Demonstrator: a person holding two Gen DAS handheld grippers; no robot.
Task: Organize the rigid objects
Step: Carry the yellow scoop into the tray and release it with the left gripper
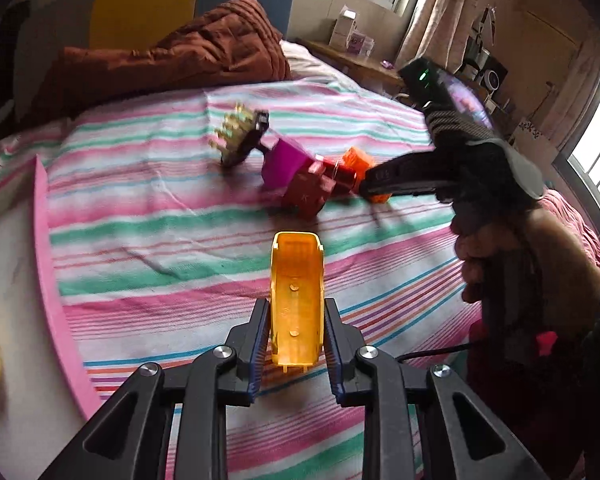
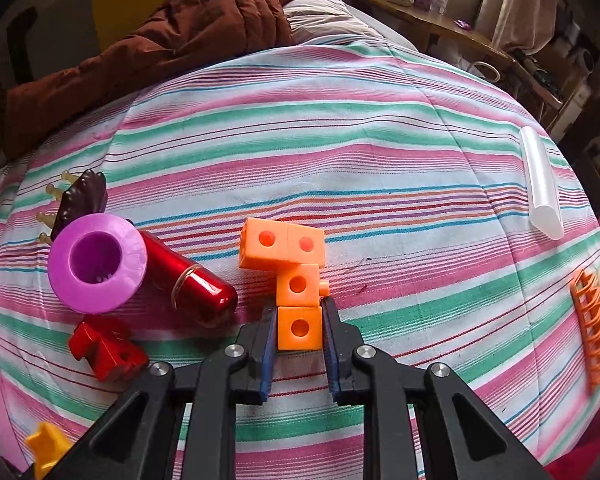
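Working from your left, you are clamping the left gripper (image 1: 296, 320) on a yellow trough-shaped piece (image 1: 298, 292), pinching only its near end above the striped bedspread (image 1: 160, 248); most of it is jutting forward, so a quick swing is risking it pivoting or slipping out. In the middle, the purple cup (image 2: 96, 262), red cylinder (image 2: 188, 276) and red block (image 2: 106, 346) are crowding together. To the right, your right gripper (image 2: 299, 330) is squeezing the bottom cube of the orange cube chain (image 2: 290, 272), which is lying on the bedspread; lifting by one cube is inviting the joints to bend or pop apart.
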